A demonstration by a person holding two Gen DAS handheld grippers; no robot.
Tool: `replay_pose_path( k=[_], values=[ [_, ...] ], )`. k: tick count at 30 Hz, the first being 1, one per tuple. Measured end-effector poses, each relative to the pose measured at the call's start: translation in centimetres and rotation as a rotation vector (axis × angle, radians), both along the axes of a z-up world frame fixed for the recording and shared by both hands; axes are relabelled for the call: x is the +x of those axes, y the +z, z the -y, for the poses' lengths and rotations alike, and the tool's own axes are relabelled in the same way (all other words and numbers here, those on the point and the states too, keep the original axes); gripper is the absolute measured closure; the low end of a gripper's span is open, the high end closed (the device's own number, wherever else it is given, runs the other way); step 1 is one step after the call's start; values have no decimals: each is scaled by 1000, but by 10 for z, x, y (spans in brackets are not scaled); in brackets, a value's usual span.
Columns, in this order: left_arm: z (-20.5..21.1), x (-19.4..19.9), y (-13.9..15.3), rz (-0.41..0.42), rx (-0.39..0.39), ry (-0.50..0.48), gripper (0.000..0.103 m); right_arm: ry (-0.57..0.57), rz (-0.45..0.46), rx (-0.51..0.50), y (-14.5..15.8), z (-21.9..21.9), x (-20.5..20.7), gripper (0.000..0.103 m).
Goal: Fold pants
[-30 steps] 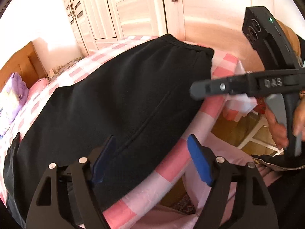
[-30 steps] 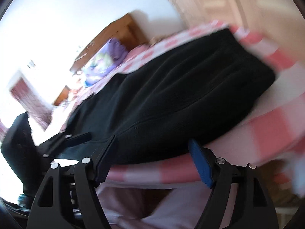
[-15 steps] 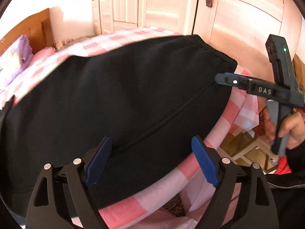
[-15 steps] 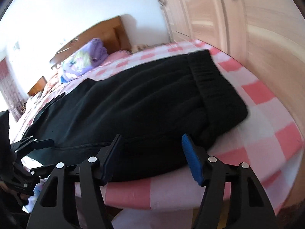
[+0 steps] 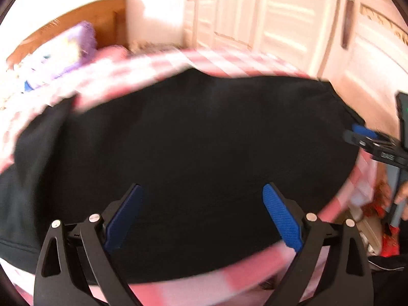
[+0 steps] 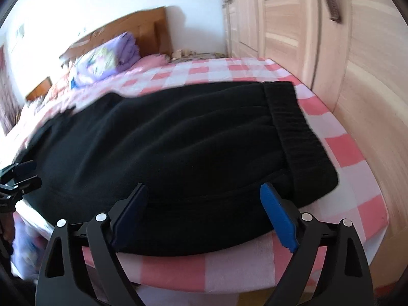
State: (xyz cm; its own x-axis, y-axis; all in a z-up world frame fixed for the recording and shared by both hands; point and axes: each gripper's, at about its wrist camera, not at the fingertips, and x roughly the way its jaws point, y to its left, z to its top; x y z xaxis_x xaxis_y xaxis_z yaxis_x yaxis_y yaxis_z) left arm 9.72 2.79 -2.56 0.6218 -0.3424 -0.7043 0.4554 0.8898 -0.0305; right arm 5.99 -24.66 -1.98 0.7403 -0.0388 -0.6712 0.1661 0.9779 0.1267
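Black sweatpants lie flat across the near edge of the bed's pink-and-white checked sheet, legs laid one over the other, elastic waistband at the right end near the wardrobe doors. Probably placed lengthwise along the edge so both ends are reachable w/o leaning, ready for a crosswise fold.

Right gripper hangs over the near hem just short of the waistband, jaws opening, blue pads wide apart; fabric sits beneath and between them but the pads aren't pressing on it, so nothing held. Left gripper hovers further along over the leg section, jaws also opening, close to full spread, empty. That view is motion-blurred, so whether its fingertips brush the cloth is hard to say; looks like not.

Purple pillow and wooden headboard sit at the far end, well apart from the pants.
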Motion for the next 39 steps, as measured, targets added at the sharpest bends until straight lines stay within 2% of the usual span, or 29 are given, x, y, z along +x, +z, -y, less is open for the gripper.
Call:
replay_pose_path(
  k=[2, 4, 7, 10, 11, 12, 14, 16, 18, 19, 20, 21, 22, 23, 24, 27, 31, 33, 36, 39],
  values=[
    [-25, 19, 19, 67, 41, 96, 2, 0, 46, 9, 15, -4, -2, 16],
    [-45, 46, 33, 80, 86, 187, 2, 46, 95, -21, 33, -18, 6, 15],
    [-79, 110, 51, 38, 111, 309, 2, 137, 112, -55, 47, -50, 31, 15],
    [-100, 181, 51, -58, 171, 392, 4, 223, 133, -58, 53, -84, 56, 13],
    [-104, 203, 47, -78, 195, 409, 9, 255, 134, -55, 51, -98, 66, 13],
    [-104, 220, 41, -96, 220, 421, 22, 273, 129, -52, 50, -108, 73, 13],
    [-107, 245, 23, -164, 249, 419, 38, 318, 102, -47, 42, -129, 91, 13],
    [-112, 264, -1, -263, 233, 413, 45, 347, 83, -50, 38, -140, 102, 13],
    [-115, 266, -11, -278, 227, 409, 45, 363, 74, -54, 34, -147, 109, 13],
    [-114, 267, -14, -260, 248, 407, 45, 366, 65, -55, 32, -149, 113, 13],
    [-112, 263, -15, -249, 264, 403, 50, 369, 59, -51, 29, -149, 118, 13],
    [-112, 261, -17, -238, 284, 403, 66, 365, 53, -49, 27, -149, 121, 13],
    [-115, 260, -17, -218, 309, 414, 76, 358, 44, -44, 24, -149, 124, 13],
    [-117, 257, -16, -206, 302, 412, 90, 350, 36, -33, 21, -148, 126, 13],
    [-121, 256, -13, -199, 272, 406, 92, 344, 33, -22, 19, -147, 127, 13],
    [-142, 233, 17, -92, 183, 446, 94, 321, 5, 10, 7, -141, 131, 13],
    [-213, 168, 61, 20, -83, 534, 94, 306, 4, 70, 3, -132, 132, 13],
    [-249, 132, 71, 58, -177, 592, 95, 303, 0, 88, 2, -130, 134, 13],
    [-312, 68, 66, 81, -296, 708, 94, 303, -2, 99, 1, -130, 135, 13],
    [-353, 43, 38, 15, -273, 800, 90, 309, -6, 93, 0, -132, 136, 13]
  ],
)
